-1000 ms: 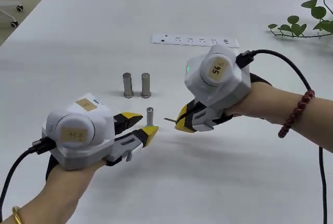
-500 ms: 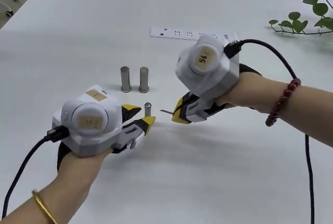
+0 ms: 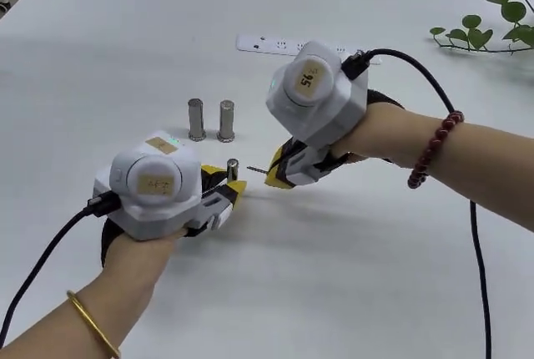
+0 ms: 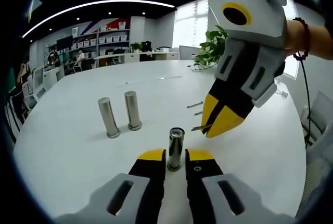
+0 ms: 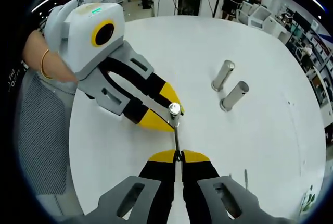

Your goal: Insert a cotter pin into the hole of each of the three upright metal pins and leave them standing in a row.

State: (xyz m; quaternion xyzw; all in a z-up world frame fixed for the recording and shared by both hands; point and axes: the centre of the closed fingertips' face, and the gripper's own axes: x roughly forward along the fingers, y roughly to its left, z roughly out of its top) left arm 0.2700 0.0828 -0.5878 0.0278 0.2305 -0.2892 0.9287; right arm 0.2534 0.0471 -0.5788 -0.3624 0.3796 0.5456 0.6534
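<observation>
A short upright metal pin (image 3: 233,167) (image 4: 176,143) stands on the white table, and my left gripper (image 3: 227,188) (image 4: 175,156) is shut on its base. My right gripper (image 3: 274,177) (image 5: 177,155) is shut on a thin cotter pin (image 3: 255,170) (image 5: 176,138). The cotter pin's tip points at the held pin's top (image 5: 174,110) and is very near it; I cannot tell whether they touch. Two more metal pins (image 3: 196,118) (image 3: 226,119) stand upright side by side just behind.
A white power strip (image 3: 284,44) lies at the back of the table, and a leafy plant (image 3: 492,29) trails in at the far right. Loose cotter pins (image 4: 195,104) lie on the table beyond the grippers. Cables run from both grippers.
The left jaws have drawn in around the metal pin. The right gripper has carried the cotter pin left, closer to the pin's top. The head camera has shifted as well.
</observation>
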